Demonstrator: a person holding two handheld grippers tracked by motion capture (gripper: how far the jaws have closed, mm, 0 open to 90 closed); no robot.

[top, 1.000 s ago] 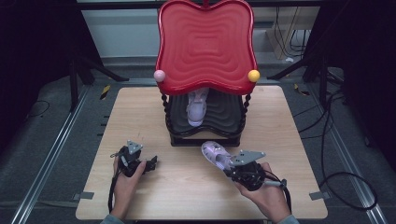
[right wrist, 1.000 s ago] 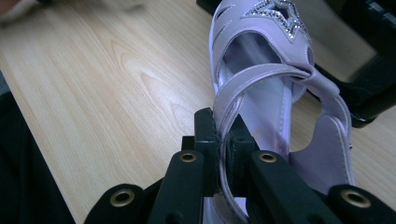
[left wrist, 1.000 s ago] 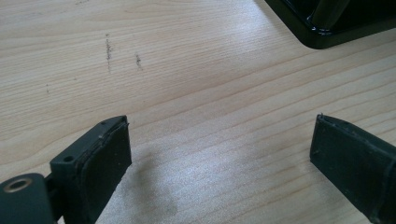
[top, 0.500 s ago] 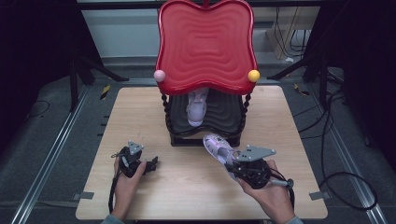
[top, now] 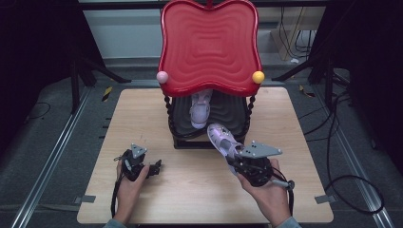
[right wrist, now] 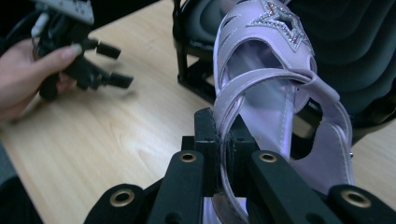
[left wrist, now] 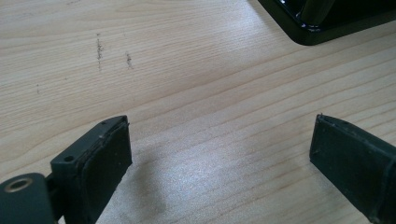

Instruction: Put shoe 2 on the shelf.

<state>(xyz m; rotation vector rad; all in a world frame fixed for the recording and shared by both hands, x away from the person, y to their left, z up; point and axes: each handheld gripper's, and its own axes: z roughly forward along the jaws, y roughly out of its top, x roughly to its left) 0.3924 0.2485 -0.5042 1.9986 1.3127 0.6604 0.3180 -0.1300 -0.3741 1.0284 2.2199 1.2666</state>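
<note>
black two-jaw grippers, brass-ringed screw holes, trailing cables

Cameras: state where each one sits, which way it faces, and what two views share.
High view: above the person's side, facing forward and down on the table; both hands, both tongs.
Left gripper view: on the left tongs, facing bare tabletop.
Right gripper view: on the right tongs, shut on the lilac sandal's strap.
Shared: high and right views show the sandal and the black rack.
</note>
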